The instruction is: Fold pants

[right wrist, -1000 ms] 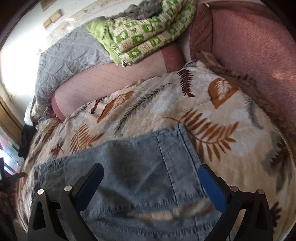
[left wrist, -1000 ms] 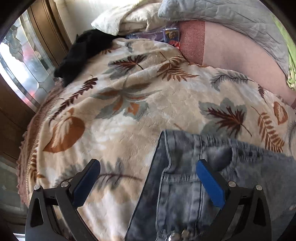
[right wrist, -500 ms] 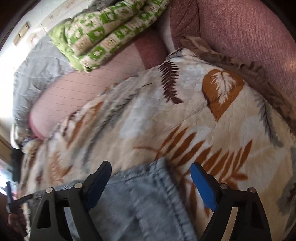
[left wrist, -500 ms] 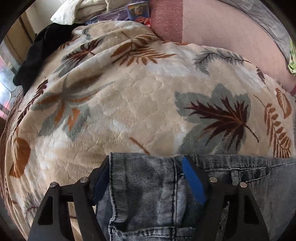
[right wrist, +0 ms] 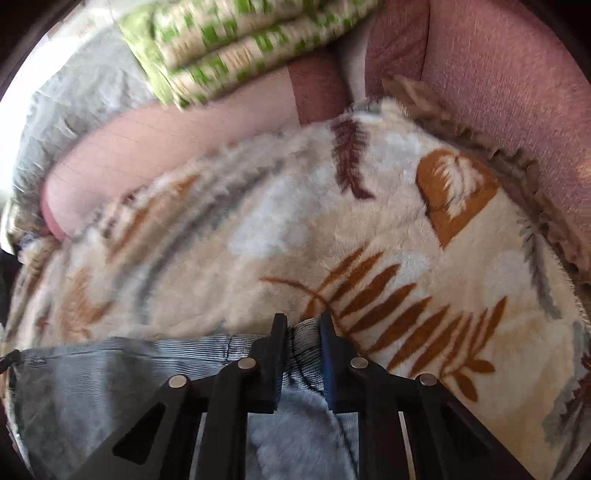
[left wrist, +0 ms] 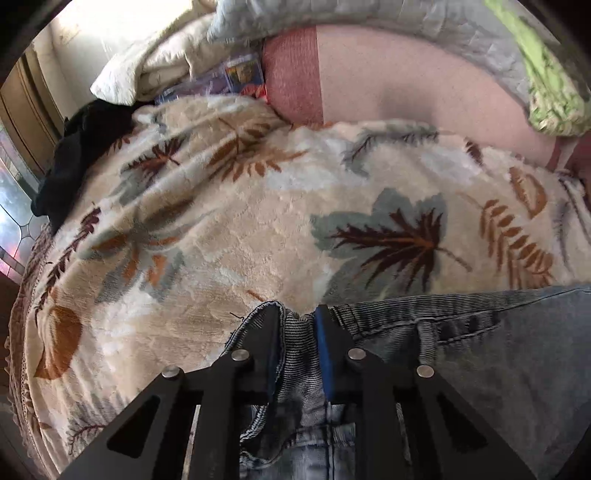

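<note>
Light blue denim pants [left wrist: 498, 354] lie on a leaf-print blanket [left wrist: 258, 229], filling the bottom of both views. My left gripper [left wrist: 297, 321] is shut on the pants' waistband at its left corner, with bunched denim between the jaws. My right gripper [right wrist: 303, 328] is shut on the pants [right wrist: 110, 380] at the top right corner of the fabric edge. The denim stretches flat between the two grips. The lower part of the pants is hidden under the grippers.
A pink bolster [left wrist: 406, 81] lies along the blanket's far edge, with a grey quilt [left wrist: 369, 18] and a green patterned blanket [right wrist: 240, 48] on top. A black garment [left wrist: 77, 147] sits far left. A maroon sofa arm [right wrist: 498, 92] rises at right.
Both grippers went from open over the pants to shut on the top edge of the denim, one at each corner. Both views have tilted up toward the bolster.
</note>
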